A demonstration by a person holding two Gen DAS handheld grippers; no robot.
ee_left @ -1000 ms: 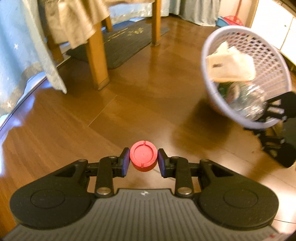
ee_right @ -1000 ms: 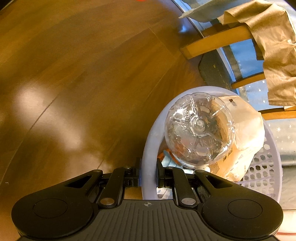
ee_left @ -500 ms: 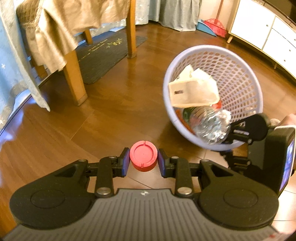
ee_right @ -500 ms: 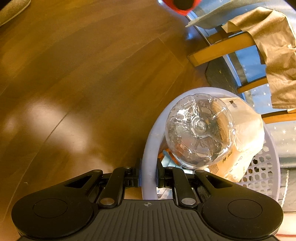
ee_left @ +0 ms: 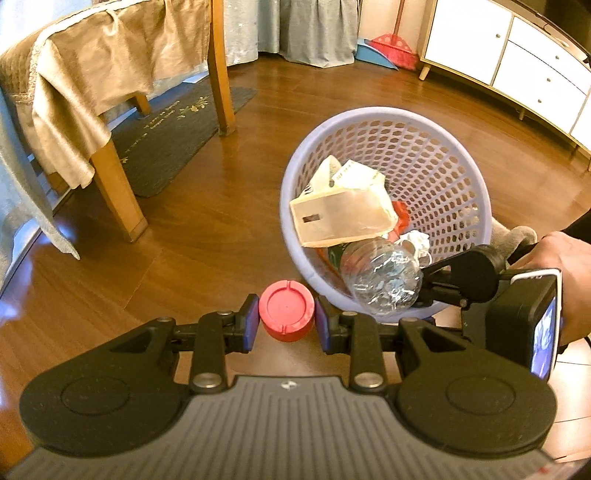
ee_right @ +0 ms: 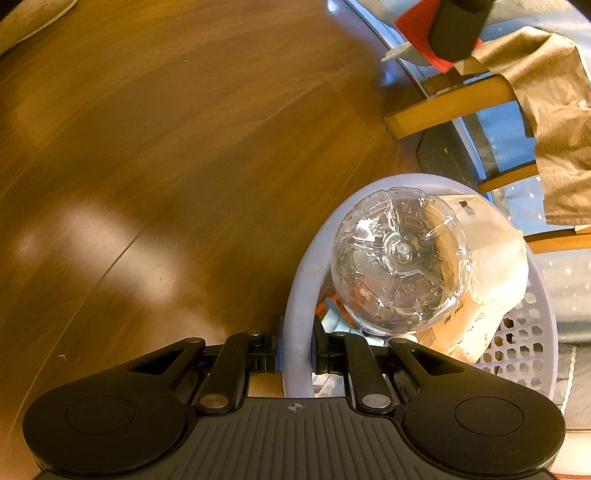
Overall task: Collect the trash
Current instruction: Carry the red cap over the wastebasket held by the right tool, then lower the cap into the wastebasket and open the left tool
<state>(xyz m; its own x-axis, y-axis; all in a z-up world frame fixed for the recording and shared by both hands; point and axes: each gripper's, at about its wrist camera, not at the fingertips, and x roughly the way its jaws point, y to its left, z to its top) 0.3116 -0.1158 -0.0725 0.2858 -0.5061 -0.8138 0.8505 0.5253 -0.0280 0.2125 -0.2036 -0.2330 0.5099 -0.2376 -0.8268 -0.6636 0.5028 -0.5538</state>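
Over on the left, a wooden table [ee_left: 114, 192] draped in a tan cloth [ee_left: 92, 74] stands on the brown wooden floor [ee_left: 192, 236], with a dark mat [ee_left: 173, 133] lying under and beside its legs. Front and centre, the left gripper [ee_left: 286, 320] has its two pads pressed against the sides of a red cap [ee_left: 286, 312], holding it clear of the floor, flat face toward the camera. Just right of that cap is the lavender basket [ee_left: 436, 158], tipped with its mouth toward us and lifted by its rim. Inside it: a crumpled tan paper bag [ee_left: 340, 214] on top, a clear plastic bottle [ee_left: 380, 275] lying under it with its base poking out at the rim, a bit of white crumpled paper [ee_left: 417, 238] and something red behind. Further right, the right gripper [ee_right: 297, 349] is clamped tight on the basket's rim, one finger outside and one inside the wall, as its own camera shows plainly. A hand [ee_left: 565, 266] grips that tool at the far right edge. Behind it all, a white cabinet [ee_left: 517, 55] lines the right wall, with a red broom [ee_left: 393, 46] leaning near the grey curtain [ee_left: 317, 29].
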